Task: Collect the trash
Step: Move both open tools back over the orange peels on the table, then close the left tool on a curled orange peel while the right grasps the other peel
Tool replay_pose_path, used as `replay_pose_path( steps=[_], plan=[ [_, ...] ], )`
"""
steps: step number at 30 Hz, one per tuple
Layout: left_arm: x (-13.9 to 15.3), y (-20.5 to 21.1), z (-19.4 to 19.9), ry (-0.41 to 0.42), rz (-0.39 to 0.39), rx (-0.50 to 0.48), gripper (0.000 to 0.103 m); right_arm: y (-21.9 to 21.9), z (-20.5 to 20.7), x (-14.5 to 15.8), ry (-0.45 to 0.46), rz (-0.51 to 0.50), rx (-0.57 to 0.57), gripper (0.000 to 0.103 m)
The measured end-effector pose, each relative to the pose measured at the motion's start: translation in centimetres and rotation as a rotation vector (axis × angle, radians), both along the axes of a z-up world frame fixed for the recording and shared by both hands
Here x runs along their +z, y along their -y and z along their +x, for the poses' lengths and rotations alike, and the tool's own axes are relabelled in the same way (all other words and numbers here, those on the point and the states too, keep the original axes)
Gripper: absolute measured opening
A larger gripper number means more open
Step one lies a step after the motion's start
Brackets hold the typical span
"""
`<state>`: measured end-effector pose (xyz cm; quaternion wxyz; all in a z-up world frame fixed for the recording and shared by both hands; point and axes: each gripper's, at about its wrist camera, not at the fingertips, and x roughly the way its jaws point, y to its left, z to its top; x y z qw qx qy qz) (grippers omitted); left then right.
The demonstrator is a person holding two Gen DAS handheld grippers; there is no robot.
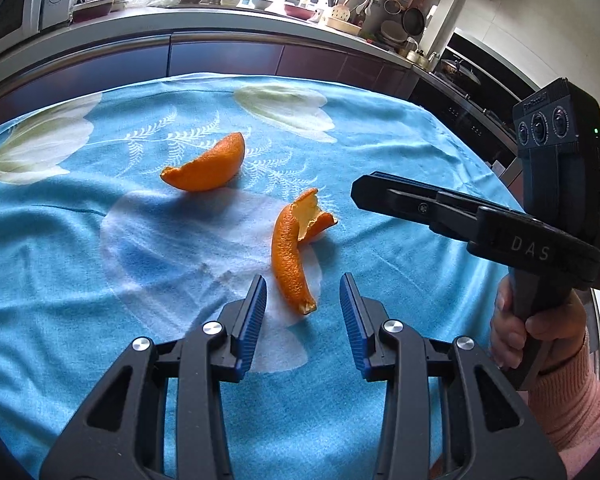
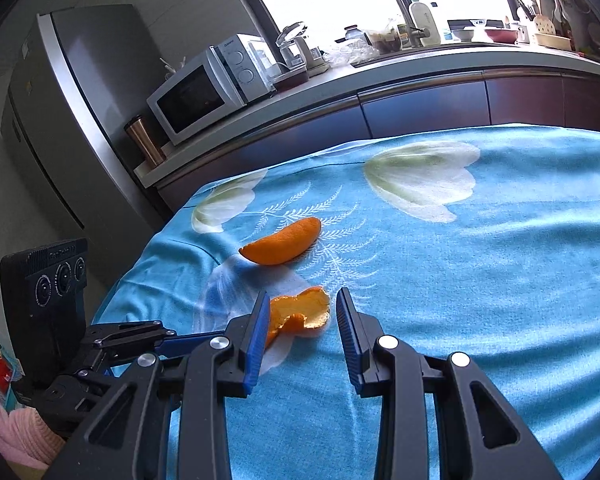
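Now your left gripper (image 1: 303,300) hovers low in the frame, fingers spread, with the curled peel (image 1: 294,250) on the blue cloth (image 1: 100,280) just ahead. Your right gripper (image 2: 303,312), fingers also spread and holding nothing, faces that peel (image 2: 300,314). A second peel (image 1: 208,164) lies farther back, centre-left.
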<state>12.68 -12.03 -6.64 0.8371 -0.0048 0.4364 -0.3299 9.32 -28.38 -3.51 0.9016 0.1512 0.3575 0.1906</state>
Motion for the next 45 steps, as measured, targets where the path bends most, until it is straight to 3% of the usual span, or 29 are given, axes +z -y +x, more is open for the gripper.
replay_pose_path(
  steps=[11,25,28,34,45],
  plan=[
    [-0.7,0.1,1.2,-0.015,0.026,0.041,0.015,0.1,0.9,0.1,0.0,-0.003,0.013,0.032],
    [1.0,-4.2,-0.7,0.023,-0.018,0.1,0.014,-2.4,4.3,0.1,-0.023,0.005,0.077,0.032],
    [1.3,-5.7,-1.2,0.035,-0.017,0.124,0.014,-3.3,5.7,-0.2,-0.043,0.001,0.084,0.039],
    [1.6,-8.6,-1.9,0.04,-0.025,0.175,0.014,-4.1,8.1,-1.1,-0.09,0.011,0.067,0.043],
    [1.6,-12.2,-2.3,0.032,-0.045,0.254,0.014,-4.3,9.7,-2.5,-0.145,0.061,0.061,0.04]
  ],
)
